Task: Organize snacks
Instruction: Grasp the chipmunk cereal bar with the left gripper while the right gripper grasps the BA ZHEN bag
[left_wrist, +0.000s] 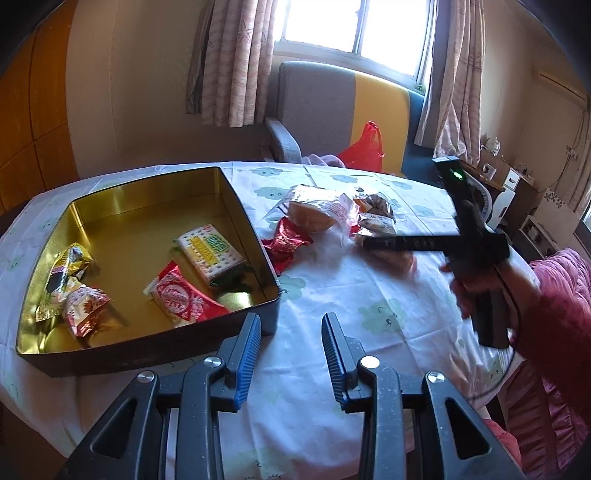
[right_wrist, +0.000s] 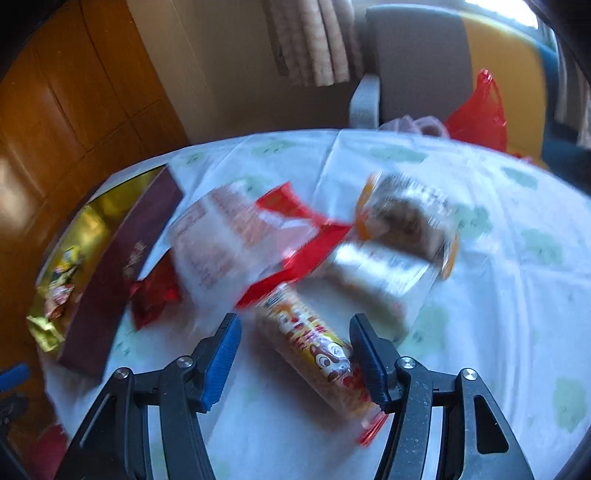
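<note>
A dark tin with a gold inside (left_wrist: 122, 236) sits on the table at left and holds several wrapped snacks, among them a cracker pack (left_wrist: 210, 249) and a red-and-white packet (left_wrist: 184, 295). My left gripper (left_wrist: 290, 325) is open and empty, just right of the tin's near corner. To the tin's right lies a pile of loose snacks: a bun in clear wrap (left_wrist: 317, 214), a red wrapper (left_wrist: 286, 243). In the blurred right wrist view my right gripper (right_wrist: 293, 332) is open, its fingers either side of a long tube-shaped snack (right_wrist: 314, 343) on the cloth. The tin (right_wrist: 110, 280) lies to its left.
The round table has a white cloth with green cloud prints (left_wrist: 369, 295). A grey and yellow chair (left_wrist: 332, 110) with a red plastic bag (left_wrist: 364, 147) stands behind the table under the window. A wooden wardrobe (left_wrist: 33, 110) is at far left.
</note>
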